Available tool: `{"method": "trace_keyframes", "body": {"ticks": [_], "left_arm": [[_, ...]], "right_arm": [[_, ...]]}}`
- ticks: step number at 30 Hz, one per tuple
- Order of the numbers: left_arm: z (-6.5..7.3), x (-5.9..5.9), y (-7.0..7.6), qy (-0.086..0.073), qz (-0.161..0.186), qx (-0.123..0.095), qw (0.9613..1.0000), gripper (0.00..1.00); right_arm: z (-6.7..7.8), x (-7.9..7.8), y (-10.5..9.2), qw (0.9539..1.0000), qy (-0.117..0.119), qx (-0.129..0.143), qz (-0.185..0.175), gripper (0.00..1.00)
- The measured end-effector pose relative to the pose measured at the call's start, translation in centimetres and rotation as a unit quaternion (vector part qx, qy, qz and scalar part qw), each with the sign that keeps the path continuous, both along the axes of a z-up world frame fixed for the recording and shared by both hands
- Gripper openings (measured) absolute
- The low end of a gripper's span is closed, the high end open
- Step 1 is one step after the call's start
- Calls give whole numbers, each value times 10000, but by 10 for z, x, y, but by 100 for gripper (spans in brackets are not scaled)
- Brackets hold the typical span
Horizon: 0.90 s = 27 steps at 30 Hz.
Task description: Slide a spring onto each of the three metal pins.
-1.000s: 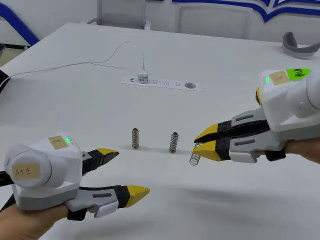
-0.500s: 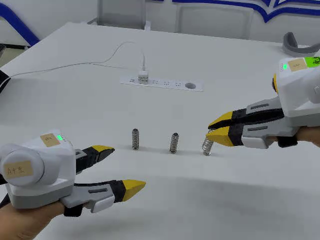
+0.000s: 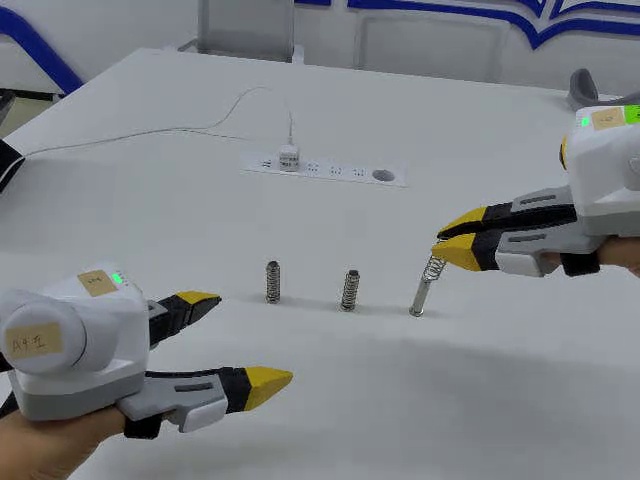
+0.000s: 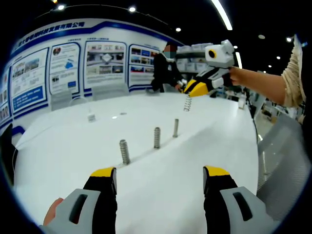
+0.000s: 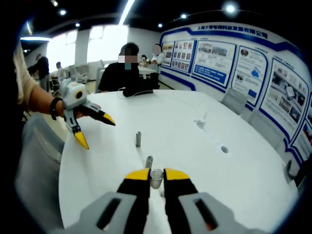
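Spring (image 3: 433,268) raised to top of third pin (image 3: 419,299) — right hand-held gripper (image 3: 440,248) clenched on it | pin slants down-left beneath, axes aligned | left hand-held gripper (image 3: 254,337) released, well apart.

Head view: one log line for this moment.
right gripper: shut on small coiled metal spring near top of bare rightmost metal pin | left gripper: open, empty | left spring, middle spring: seated
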<state>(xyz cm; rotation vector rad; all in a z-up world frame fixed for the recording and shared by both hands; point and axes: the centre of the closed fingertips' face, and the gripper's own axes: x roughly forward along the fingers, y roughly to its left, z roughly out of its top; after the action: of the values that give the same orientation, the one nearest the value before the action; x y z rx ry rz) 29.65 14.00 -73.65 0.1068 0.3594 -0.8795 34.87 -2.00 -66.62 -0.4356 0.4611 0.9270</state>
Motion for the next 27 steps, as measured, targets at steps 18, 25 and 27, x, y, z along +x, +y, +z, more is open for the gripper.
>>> {"method": "trace_keyframes", "body": {"ticks": [18,25,27], "left_arm": [[-2,0,4,69,43,-33,10000,80],[-3,0,3,98,30,-33,9999,78],[-3,1,3,95,38,-31,9999,78]], "right_arm": [[-24,27,-12,9987,132,13,-493,12],[-32,29,-15,9982,215,11,-562,12],[-33,29,-14,9981,227,12,-566,12]]}}
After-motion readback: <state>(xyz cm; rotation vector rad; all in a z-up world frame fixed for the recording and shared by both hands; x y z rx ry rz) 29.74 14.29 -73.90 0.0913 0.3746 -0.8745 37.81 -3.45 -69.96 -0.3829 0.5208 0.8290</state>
